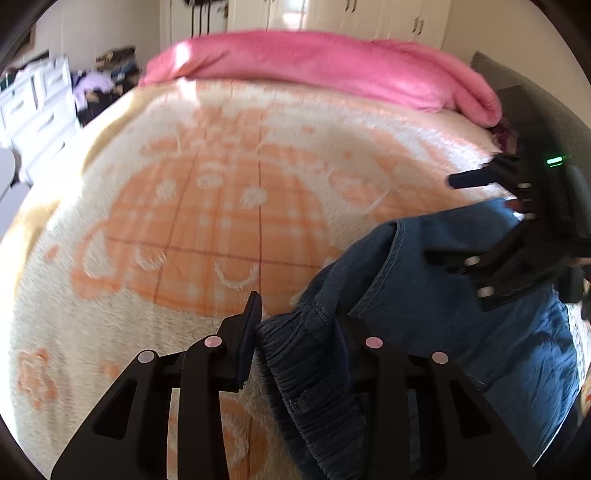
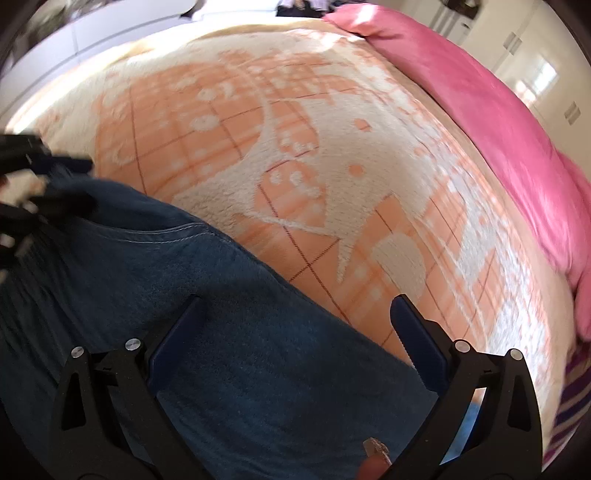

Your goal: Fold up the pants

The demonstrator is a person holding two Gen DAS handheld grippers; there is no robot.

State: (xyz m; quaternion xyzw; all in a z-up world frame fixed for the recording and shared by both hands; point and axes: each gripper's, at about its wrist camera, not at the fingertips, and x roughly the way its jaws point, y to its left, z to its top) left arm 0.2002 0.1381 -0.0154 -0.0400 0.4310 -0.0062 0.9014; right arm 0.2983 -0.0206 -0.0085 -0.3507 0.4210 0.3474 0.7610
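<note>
Blue denim pants [image 1: 461, 295] lie on a cream and orange blanket [image 1: 207, 206] on a bed. My left gripper [image 1: 295, 325] is open, with the ribbed waistband [image 1: 310, 380] bunched between its fingers. My right gripper [image 2: 295, 317] is open wide over the denim [image 2: 229, 350], not pinching it. It also shows in the left wrist view [image 1: 458, 218], open above the pants at the right. My left gripper shows blurred in the right wrist view [image 2: 66, 184] at the pants' left end.
A pink blanket [image 1: 332, 70] lies bunched along the far side of the bed. White drawers [image 1: 33, 107] and a pile of clothes [image 1: 96, 85] stand left of the bed. White wardrobes [image 1: 369, 14] line the back wall.
</note>
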